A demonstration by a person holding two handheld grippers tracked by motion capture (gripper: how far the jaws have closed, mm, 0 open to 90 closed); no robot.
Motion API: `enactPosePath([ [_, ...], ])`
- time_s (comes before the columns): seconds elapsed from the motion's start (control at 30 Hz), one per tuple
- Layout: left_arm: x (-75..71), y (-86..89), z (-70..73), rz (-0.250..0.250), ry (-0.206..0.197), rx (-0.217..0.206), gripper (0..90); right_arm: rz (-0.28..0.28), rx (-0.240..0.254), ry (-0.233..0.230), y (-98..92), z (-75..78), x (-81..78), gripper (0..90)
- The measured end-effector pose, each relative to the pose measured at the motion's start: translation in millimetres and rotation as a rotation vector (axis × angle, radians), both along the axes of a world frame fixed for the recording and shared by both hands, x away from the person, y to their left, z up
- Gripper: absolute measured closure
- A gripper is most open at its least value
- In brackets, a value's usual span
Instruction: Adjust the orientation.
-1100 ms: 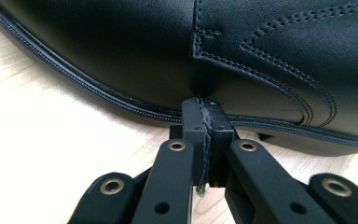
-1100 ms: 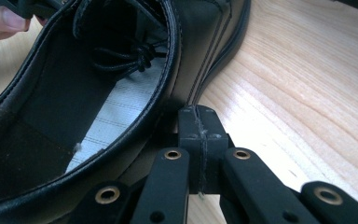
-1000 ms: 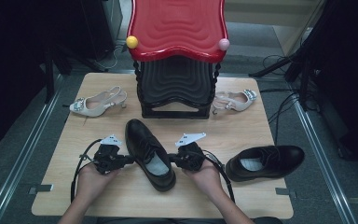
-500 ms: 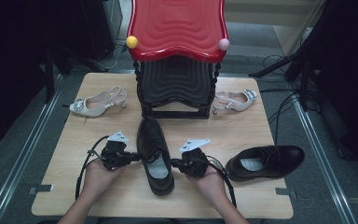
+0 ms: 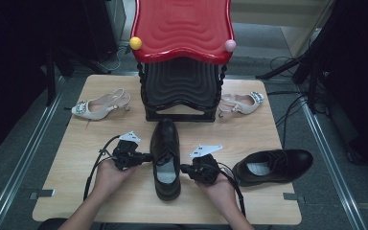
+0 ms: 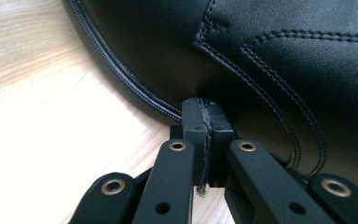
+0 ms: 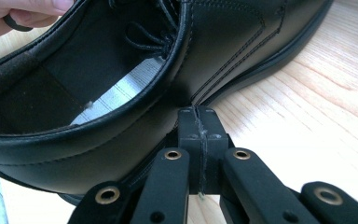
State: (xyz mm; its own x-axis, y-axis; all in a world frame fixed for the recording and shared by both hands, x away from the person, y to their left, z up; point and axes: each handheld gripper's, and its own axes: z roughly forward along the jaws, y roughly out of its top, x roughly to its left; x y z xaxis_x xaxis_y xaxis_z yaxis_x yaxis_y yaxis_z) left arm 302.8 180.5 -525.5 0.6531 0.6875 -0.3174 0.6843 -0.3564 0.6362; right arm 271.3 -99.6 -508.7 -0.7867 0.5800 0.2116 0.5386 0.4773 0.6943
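Black shoe between closed left claw, right claw, touching both.

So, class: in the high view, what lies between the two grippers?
The black shoe stands between the left gripper and right gripper, toe toward the rack; both shut jaws meet its sides.

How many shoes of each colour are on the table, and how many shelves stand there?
Black leather shoes: 2, one between the tongs, one at the right
Beige heeled sandals: 2, one at the left, one at the right
Red-topped shelf rack: 1
Total: 5
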Motion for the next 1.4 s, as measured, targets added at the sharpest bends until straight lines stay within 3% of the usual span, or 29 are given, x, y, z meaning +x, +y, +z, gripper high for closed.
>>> enactPosePath([
  [0.13,1.5,2.0,1.1,-0.010,0.007,0.002,89.8,0.000,0.009,0.011,-2.6,-0.5,0.9,90.0],
  [0.17,1.4,3.2,4.2,-0.026,0.006,0.025,88.0,-0.001,0.016,0.012,-3.9,0.1,1.3,90.0],
  [0.3,-2.3,9.1,9.6,-0.038,0.004,0.020,79.9,-0.014,0.032,0.012,-9.9,3.2,1.9,88.6],
  [0.53,-9.1,20.5,14.9,-0.045,0.008,0.015,56.2,-0.044,0.058,0.020,-23.7,9.1,1.6,86.6],
  [0.67,-10.1,27.1,17.6,-0.024,-0.002,-0.020,46.5,-0.058,0.071,0.026,-29.5,11.4,1.5,85.2],
  [0.93,-10.5,29.2,17.4,-0.023,-0.007,-0.001,43.4,-0.097,0.089,0.034,-44.1,23.3,0.5,90.0],
  [1.07,-11.4,27.8,17.6,-0.028,-0.013,0.003,43.1,-0.118,0.089,0.011,-53.9,31.1,-1.1,90.0],
  [1.27,-11.1,26.5,18.2,-0.029,-0.018,0.009,43.1,-0.171,0.089,-0.023,-77.7,44.3,-6.2,90.0],
  [1.4,-11.5,23.6,18.0,-0.037,-0.013,0.012,43.1,-0.214,0.092,-0.013,-92.1,47.6,-5.6,90.0],
])
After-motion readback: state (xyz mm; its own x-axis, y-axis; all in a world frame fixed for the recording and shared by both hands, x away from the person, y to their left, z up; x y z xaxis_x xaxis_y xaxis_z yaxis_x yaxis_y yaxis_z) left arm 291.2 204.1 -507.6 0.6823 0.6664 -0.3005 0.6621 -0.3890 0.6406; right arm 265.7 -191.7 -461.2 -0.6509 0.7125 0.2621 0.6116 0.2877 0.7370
